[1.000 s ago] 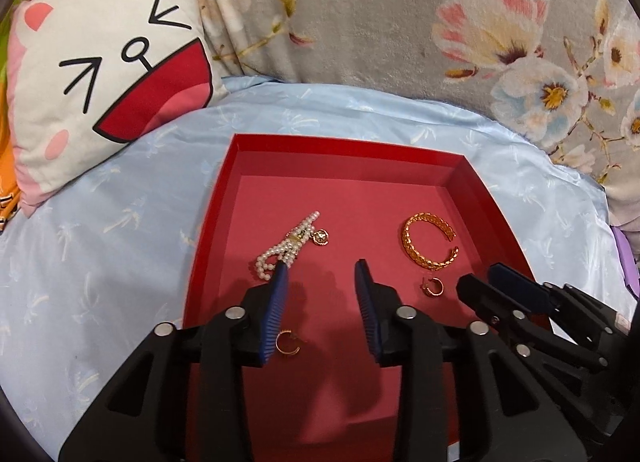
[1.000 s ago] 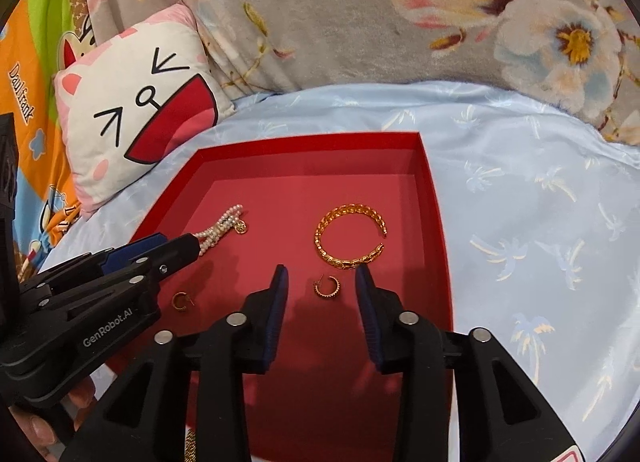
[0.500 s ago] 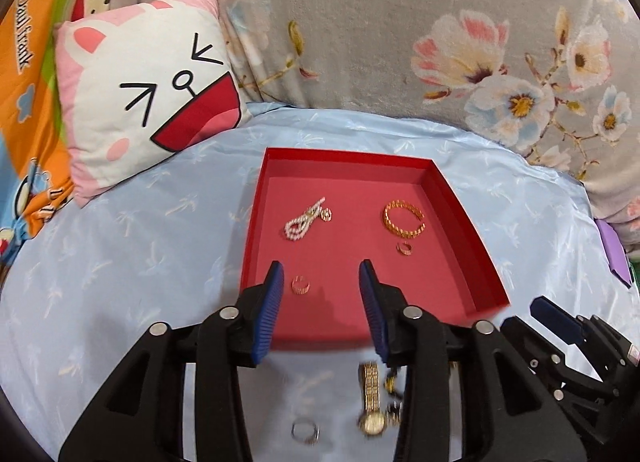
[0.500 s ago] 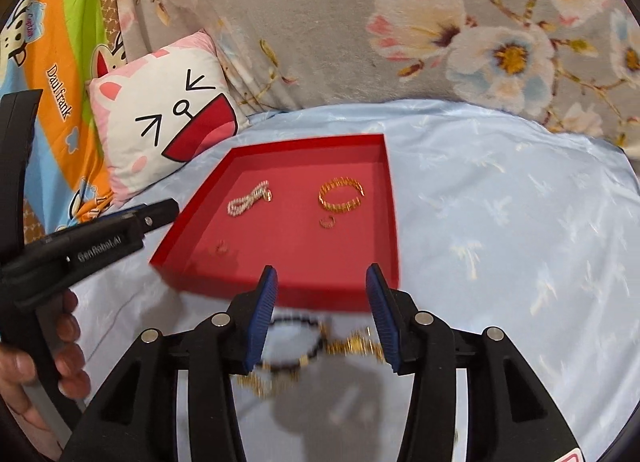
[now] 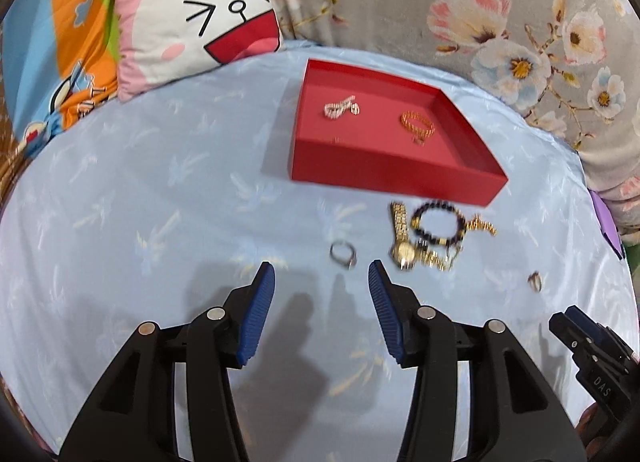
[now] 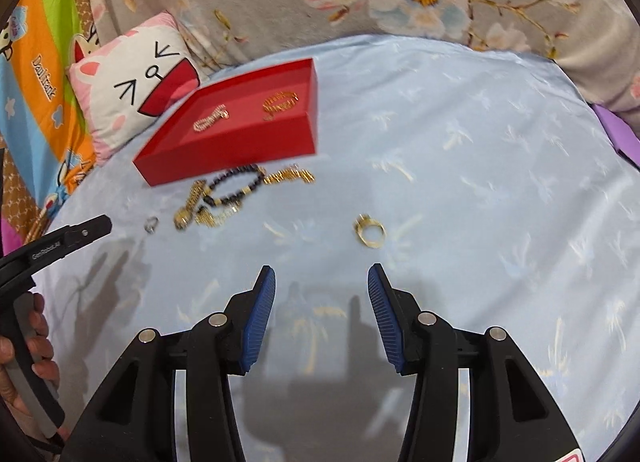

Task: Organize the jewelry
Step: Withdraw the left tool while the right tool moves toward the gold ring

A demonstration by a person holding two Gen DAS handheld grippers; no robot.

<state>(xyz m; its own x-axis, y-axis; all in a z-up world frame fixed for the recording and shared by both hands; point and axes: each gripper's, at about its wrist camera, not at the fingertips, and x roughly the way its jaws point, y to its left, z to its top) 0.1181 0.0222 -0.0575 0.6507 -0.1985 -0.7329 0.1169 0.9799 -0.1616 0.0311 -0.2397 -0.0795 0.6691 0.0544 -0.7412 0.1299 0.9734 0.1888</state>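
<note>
A red tray (image 5: 392, 170) (image 6: 224, 154) lies on the light blue sheet and holds a pearl piece (image 5: 338, 107), a gold chain bangle (image 5: 417, 123) and small earrings. In front of it lie a gold watch (image 5: 402, 236), a dark bead bracelet (image 5: 438, 222), a gold chain (image 6: 290, 175), a silver ring (image 5: 343, 255) and a gold ring (image 6: 370, 231). My left gripper (image 5: 322, 282) hovers just short of the silver ring, its jaws opening with nothing between them. My right gripper (image 6: 322, 282) stands open and empty, the gold ring slightly ahead to its right.
A cat-face cushion (image 5: 200, 14) leans at the back left by a colourful cartoon blanket (image 5: 68, 42). A grey flowered blanket (image 5: 500, 22) runs along the back. A purple item (image 6: 616, 130) lies at the right edge. A hand (image 6: 24, 366) holds the left gripper's handle.
Both grippers have pulled back out of the red tray toward the near side and spread wider. The loose jewelry in front of the tray has come into view.
</note>
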